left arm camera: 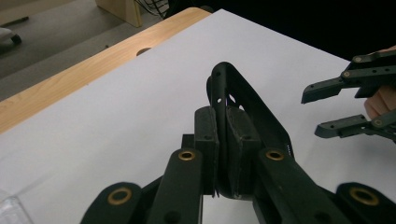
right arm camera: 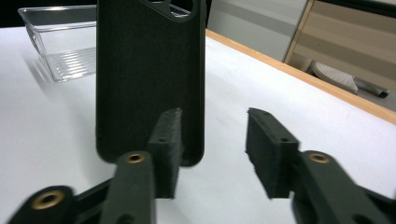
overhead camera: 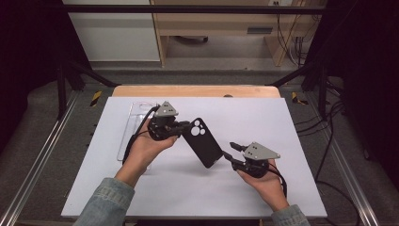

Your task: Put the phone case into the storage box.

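White counter carries a clear tray near its far left edge. Mid-counter, the black phone case is clamped by the left claw; the right claw gapes, released, beside its lower end.

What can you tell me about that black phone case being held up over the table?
The phone case is matte black, looks like soft rubbery plastic, and has round camera cutouts near its upper end. It is empty, so you see its inner hollow. It hangs tilted above the white table. The left gripper clamps its edge near the cutouts. The right gripper sits by its lower end, jaws apart, not pressing it.
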Demonstrator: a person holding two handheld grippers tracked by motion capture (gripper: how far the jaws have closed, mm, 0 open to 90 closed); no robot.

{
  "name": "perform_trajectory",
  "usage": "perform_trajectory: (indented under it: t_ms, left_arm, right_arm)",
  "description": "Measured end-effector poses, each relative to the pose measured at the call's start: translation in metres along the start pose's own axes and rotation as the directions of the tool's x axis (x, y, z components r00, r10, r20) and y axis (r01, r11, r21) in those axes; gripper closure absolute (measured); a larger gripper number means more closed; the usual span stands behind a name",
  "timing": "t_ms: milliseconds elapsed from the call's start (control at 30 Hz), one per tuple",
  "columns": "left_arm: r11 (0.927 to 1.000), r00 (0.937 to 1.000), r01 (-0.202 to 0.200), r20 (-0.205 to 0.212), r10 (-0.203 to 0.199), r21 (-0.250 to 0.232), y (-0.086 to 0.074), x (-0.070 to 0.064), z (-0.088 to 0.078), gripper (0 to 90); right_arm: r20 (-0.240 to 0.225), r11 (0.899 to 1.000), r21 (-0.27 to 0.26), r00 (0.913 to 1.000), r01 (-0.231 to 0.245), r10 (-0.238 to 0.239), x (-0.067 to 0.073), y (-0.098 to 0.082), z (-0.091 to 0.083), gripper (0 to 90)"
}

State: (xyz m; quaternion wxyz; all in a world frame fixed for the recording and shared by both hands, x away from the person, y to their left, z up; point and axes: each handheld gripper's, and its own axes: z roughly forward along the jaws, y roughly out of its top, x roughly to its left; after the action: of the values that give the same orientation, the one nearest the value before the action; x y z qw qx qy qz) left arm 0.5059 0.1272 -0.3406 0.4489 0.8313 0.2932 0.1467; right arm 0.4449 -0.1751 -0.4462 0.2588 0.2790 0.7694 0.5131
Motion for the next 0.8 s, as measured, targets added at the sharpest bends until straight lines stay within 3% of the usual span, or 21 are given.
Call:
perform_trajectory:
  t_ms: [133, 200, 367, 467, 633, 800]
  left_arm:
    - [1.0000, 0.9999, -0.004, -0.010, 0.004, 0.001, 0.000, 0.002, -0.002, 83.4]
    - [0.9999, 0.9998, -0.013, -0.016, 0.013, -0.002, 0.001, 0.003, -0.005, 83.4]
    - [0.9995, 0.9987, -0.031, -0.041, 0.030, -0.010, 0.001, 0.005, -0.014, 83.4]
    - [0.9993, 0.9981, -0.030, -0.054, 0.028, -0.023, 0.001, 0.006, -0.022, 83.3]
    - [0.9980, 0.9968, -0.053, -0.062, 0.050, -0.034, 0.004, 0.005, -0.029, 83.3]
    - [0.9974, 0.9955, -0.064, -0.072, 0.061, -0.034, 0.004, 0.006, -0.030, 83.3]
  right_arm:
    - [-0.014, 0.999, 0.008, 0.9989, -0.045, 0.045, -0.001, -0.001, -0.001, 33.5]
    - [-0.023, 0.999, 0.017, 0.9987, -0.045, 0.046, 0.000, -0.001, 0.000, 27.6]
    - [0.042, 0.999, -0.003, 0.9980, -0.046, 0.047, 0.005, -0.002, 0.000, 15.5]
    - [0.108, 0.998, 0.014, 0.9920, -0.066, 0.064, 0.004, -0.004, 0.000, 14.0]
    - [0.161, 0.994, 0.011, 0.9812, -0.110, 0.107, -0.002, -0.008, -0.004, 11.0]
    - [0.147, 0.989, 0.000, 0.9778, -0.151, 0.149, -0.005, -0.011, -0.008, 12.5]
